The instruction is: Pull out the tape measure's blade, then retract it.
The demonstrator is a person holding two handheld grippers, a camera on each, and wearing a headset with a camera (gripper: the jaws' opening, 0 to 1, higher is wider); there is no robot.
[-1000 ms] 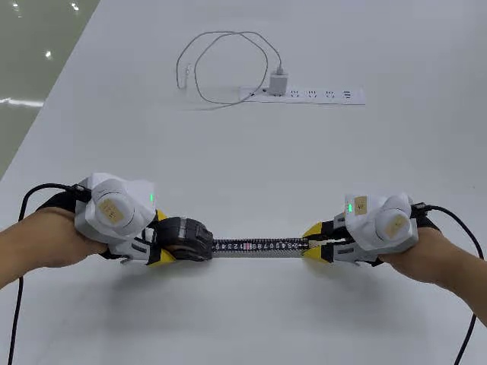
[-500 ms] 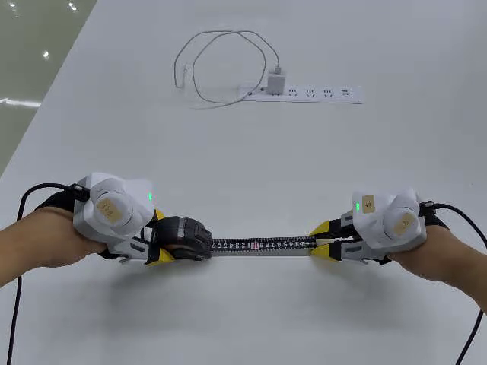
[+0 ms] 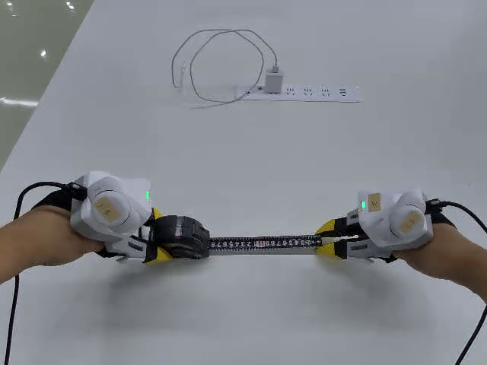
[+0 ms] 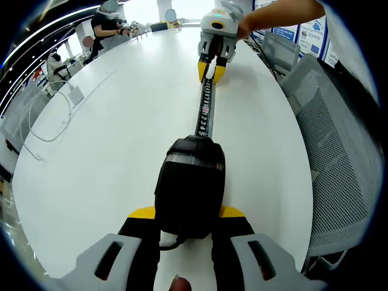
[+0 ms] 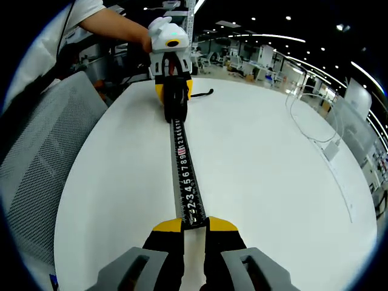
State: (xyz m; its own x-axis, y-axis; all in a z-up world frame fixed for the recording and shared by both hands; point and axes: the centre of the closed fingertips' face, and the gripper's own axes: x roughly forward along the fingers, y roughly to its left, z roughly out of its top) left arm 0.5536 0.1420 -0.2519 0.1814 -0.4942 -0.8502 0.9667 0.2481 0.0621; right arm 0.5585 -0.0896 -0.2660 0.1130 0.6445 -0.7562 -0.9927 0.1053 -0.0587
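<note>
A black tape measure case (image 3: 183, 237) (image 4: 190, 185) (image 5: 176, 96) lies on the white table (image 3: 251, 152), and my left gripper (image 3: 156, 239) (image 4: 185, 221) is shut on it. Its dark blade (image 3: 262, 243) (image 4: 205, 109) (image 5: 185, 182), printed with numbers, runs straight to the right just above the table. My right gripper (image 3: 329, 239) (image 5: 193, 227) is shut on the blade's free end. In the left gripper view the right gripper (image 4: 213, 57) is at the blade's far end; in the right gripper view the left gripper (image 5: 171, 57) holds the case.
At the far side of the table lie a white power strip (image 3: 300, 93) with a plugged-in charger (image 3: 274, 80) and a looped white cable (image 3: 217, 65). A mesh chair (image 4: 339, 157) (image 5: 36, 151) stands at the table's near edge. The table's left edge (image 3: 46, 99) borders a green floor.
My right gripper has moved right with the blade's end, drawing more blade out of the case. The left gripper and the case have stayed nearly still.
</note>
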